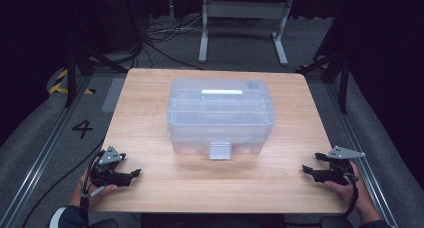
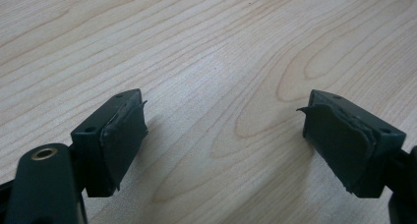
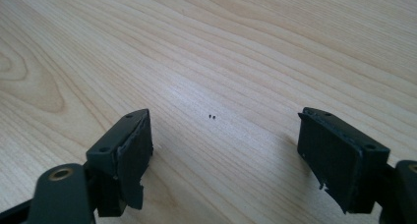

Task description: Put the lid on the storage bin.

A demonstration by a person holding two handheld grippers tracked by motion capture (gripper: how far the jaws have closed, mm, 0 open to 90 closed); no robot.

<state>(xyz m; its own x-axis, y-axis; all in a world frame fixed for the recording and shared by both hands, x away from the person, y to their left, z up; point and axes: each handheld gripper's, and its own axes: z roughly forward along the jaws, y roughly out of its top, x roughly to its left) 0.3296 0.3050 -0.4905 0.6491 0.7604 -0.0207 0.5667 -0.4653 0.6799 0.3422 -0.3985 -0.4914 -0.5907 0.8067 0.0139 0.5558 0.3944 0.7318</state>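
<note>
A clear plastic storage box [image 1: 220, 114] with a closed lid and a white front latch [image 1: 219, 150] stands in the middle of the wooden table [image 1: 150, 103]. My left gripper [image 1: 134, 174] rests low at the table's front left corner, held in a hand, its tips pointing right. Its jaws stand open over bare wood, with worn black pads [image 2: 123, 135] and nothing between them. My right gripper [image 1: 305, 169] lies at the front right edge, tips pointing left. It is open too, its pads [image 3: 133, 155] wide apart above the tabletop.
Both grippers are well apart from the box, with bare wood between. Beyond the table's far edge stand a white metal frame [image 1: 243, 18] and loose cables [image 1: 165, 30] on grey carpet. A floor mark "4" [image 1: 82, 129] lies left of the table.
</note>
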